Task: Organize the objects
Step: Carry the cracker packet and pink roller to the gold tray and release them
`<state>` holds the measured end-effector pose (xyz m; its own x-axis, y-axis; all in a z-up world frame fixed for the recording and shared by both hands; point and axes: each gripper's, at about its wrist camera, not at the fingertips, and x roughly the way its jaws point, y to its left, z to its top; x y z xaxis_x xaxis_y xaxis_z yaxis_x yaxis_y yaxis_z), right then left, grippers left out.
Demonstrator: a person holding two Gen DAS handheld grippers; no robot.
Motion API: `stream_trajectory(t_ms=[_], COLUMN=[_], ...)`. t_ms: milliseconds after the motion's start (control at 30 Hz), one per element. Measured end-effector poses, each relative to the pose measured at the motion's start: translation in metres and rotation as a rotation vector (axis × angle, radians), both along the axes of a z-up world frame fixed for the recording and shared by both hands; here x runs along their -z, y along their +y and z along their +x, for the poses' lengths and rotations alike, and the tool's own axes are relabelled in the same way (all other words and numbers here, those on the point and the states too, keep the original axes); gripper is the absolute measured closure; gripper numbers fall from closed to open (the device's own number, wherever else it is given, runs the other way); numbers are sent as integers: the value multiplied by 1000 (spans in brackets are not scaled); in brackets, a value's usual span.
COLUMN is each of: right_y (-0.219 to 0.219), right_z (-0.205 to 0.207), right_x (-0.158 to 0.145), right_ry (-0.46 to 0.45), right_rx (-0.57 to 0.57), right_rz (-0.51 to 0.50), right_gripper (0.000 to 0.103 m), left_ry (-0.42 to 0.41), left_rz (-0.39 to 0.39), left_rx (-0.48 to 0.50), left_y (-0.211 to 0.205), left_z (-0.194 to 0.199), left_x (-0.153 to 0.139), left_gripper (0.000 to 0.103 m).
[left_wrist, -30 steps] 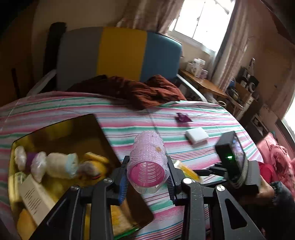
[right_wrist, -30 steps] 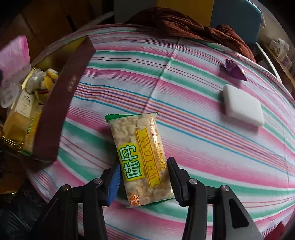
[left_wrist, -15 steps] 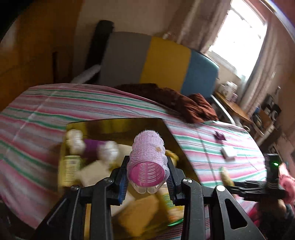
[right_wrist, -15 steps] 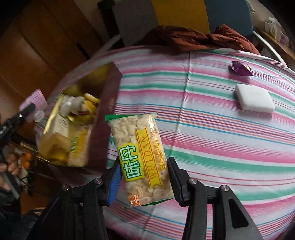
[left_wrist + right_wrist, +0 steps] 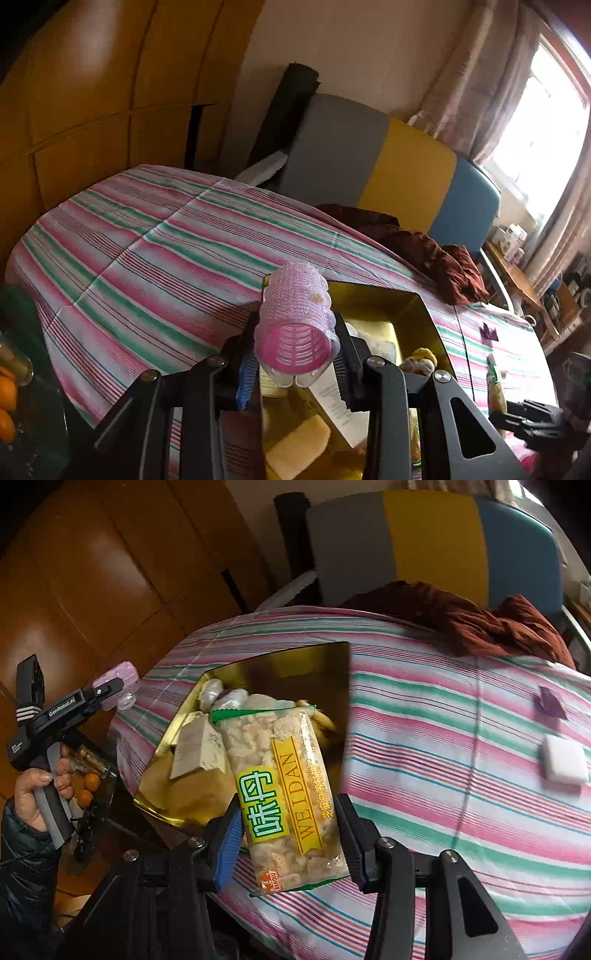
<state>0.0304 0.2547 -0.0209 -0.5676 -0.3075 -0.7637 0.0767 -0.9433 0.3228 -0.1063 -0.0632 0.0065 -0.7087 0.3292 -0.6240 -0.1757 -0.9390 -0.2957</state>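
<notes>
My left gripper (image 5: 295,360) is shut on a pink hair roller (image 5: 295,317), held above the near left corner of a gold-lined box (image 5: 384,306) that holds several snacks. In the right wrist view that same left gripper (image 5: 122,692) hovers off the table's left edge, gripped by a hand (image 5: 40,786). My right gripper (image 5: 290,834) is shut on a clear snack packet (image 5: 282,786) with a yellow-green label, lifted over the near edge of the gold box (image 5: 288,664). A white sponge (image 5: 563,764) and a purple wrapper (image 5: 550,701) lie on the striped cloth at the right.
A striped tablecloth (image 5: 155,243) covers the round table. A brown garment (image 5: 480,624) lies at its far edge, before a grey, yellow and blue chair (image 5: 424,542). Oranges (image 5: 86,788) sit on a low dark surface off the table's left. Wooden panelling (image 5: 92,110) stands behind.
Both grippers swung left with their loads. The right one lifted the snack packet off the cloth and brought it over the box. The left one carried the roller past the box's left side.
</notes>
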Motion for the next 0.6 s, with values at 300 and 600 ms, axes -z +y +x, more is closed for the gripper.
stream_trajectory(t_ms=[300, 600], right_y=[-32, -46], right_z=[-19, -35], right_x=[4, 4], right_ry=[-18, -21], right_rx=[-38, -43], right_rz=[10, 24], right_gripper=[55, 55], left_ry=[-45, -63], left_rz=[11, -6], left_rx=[28, 77], left_y=[13, 46], left_z=[-12, -31], left_x=[17, 29], left_gripper=[67, 67])
